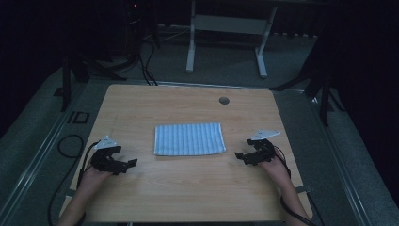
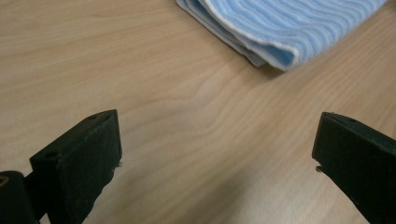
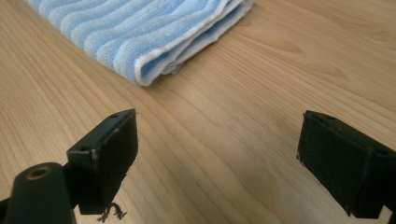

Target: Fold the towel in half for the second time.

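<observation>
Lying flat near the middle of the wooden surface [image 1: 141, 197], the folded blue-and-white striped cloth [image 1: 189, 139] serves as the reference for everything below. It is folded into a rectangle with several layers; stacked edges show at its near corners in both gripper views.

Left gripper [image 1: 126, 165]: resting on the surface to the left of the cloth and slightly nearer the person, well apart from it. Fingers spread wide, nothing between them. In the left gripper view the cloth's corner [image 2: 280, 32] lies ahead and to the right of the fingers [image 2: 79, 163], not touching them.

Right gripper [image 1: 241, 157]: to the right of the cloth, just off its near right corner, apart from it. Fingers spread wide, bare wood between them. In the right gripper view the cloth's folded corner [image 3: 140, 42] lies ahead and to the left of the fingers [image 3: 105, 158]; a bit of dark fluff hangs from the left finger's lower edge.

Small round grommet [image 1: 224, 100] sits in the surface beyond the cloth. White-legged frame [image 1: 226, 37] stands on the floor farther beyond.
</observation>
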A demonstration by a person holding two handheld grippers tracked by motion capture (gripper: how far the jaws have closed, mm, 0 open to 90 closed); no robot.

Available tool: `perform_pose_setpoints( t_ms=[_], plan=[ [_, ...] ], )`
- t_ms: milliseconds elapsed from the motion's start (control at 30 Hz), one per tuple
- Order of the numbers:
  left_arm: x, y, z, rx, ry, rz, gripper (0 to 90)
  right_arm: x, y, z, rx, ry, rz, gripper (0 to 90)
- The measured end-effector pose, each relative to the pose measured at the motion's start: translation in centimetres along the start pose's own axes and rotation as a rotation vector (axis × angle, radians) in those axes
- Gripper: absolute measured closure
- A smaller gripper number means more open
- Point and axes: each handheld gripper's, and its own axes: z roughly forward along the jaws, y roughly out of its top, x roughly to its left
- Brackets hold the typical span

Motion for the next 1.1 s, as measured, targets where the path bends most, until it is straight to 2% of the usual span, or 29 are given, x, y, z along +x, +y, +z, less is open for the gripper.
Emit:
perform_pose_setpoints(
  t_ms=[133,367,533,600,867,967,1033,1100],
  plan=[
    [0.0,-0.6,-0.3,0.004,0.003,0.008,1.4,0.0,-0.6,-0.7,-0.014,-0.019,0.018,12.2],
    [0.2,-1.5,-1.6,-0.044,0.016,-0.041,1.4,0.1,-2.4,-2.6,-0.018,-0.052,0.044,12.2],
    [0.4,-2.0,-2.1,-0.051,0.055,-0.049,1.4,0.0,-3.7,-3.9,-0.032,-0.092,0.072,12.2],
    [0.5,-2.2,-2.3,-0.054,0.062,-0.052,1.4,-0.3,-4.3,-4.5,-0.050,-0.102,0.099,12.2],
    [0.7,-2.7,-2.7,-0.095,0.095,-0.073,1.4,-1.3,-6.1,-6.3,-0.090,-0.175,0.170,12.2],
    [0.6,-2.9,-2.8,-0.127,0.135,-0.072,1.4,-1.5,-6.6,-6.3,-0.105,-0.227,0.201,12.3],
    [0.6,-2.9,-2.9,-0.143,0.151,-0.078,1.4,-1.6,-6.8,-6.3,-0.112,-0.266,0.204,12.3],
    [0.6,-2.8,-3.0,-0.154,0.166,-0.078,1.4,-1.8,-6.9,-6.4,-0.127,-0.279,0.221,12.2]
  ],
)
